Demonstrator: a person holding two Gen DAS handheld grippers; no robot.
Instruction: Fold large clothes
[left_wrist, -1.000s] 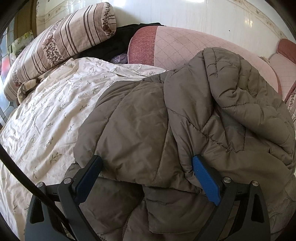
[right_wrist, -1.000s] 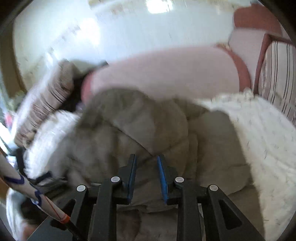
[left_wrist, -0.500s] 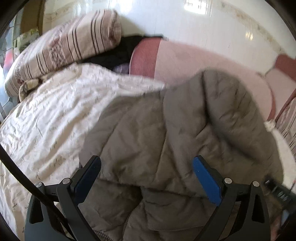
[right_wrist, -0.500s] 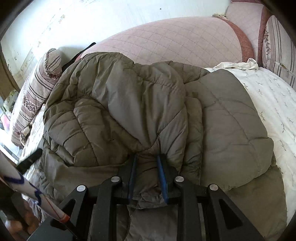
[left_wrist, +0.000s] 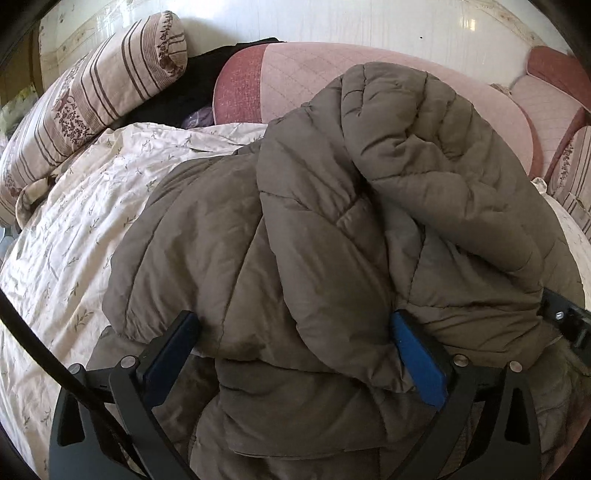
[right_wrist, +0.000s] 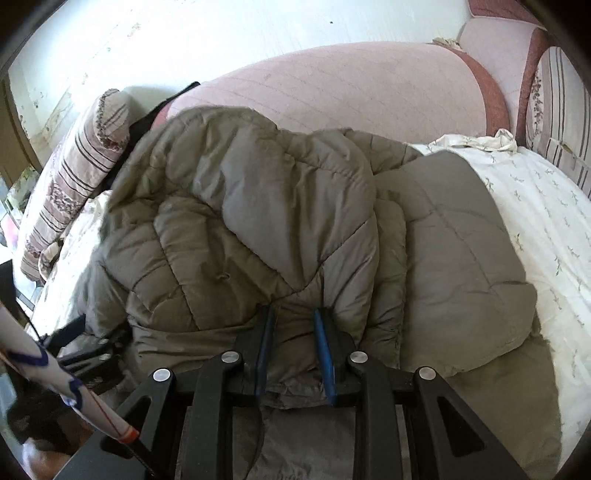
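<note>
A large olive-brown quilted puffer jacket lies bunched on a bed with a floral white sheet. It also shows in the right wrist view, with one part folded over the rest. My left gripper is open wide, its blue-padded jaws on either side of a thick roll of the jacket. My right gripper is shut on a fold at the jacket's near edge. The right gripper's body shows at the right edge of the left wrist view.
A pink padded headboard runs behind the jacket. A striped bolster pillow lies at the back left, with dark clothing beside it. Another striped pillow is at the right. Bare sheet lies right of the jacket.
The right gripper has carried its jacket fold over the rest of the jacket, towards me and to the left. The left gripper stays open around the same roll.
</note>
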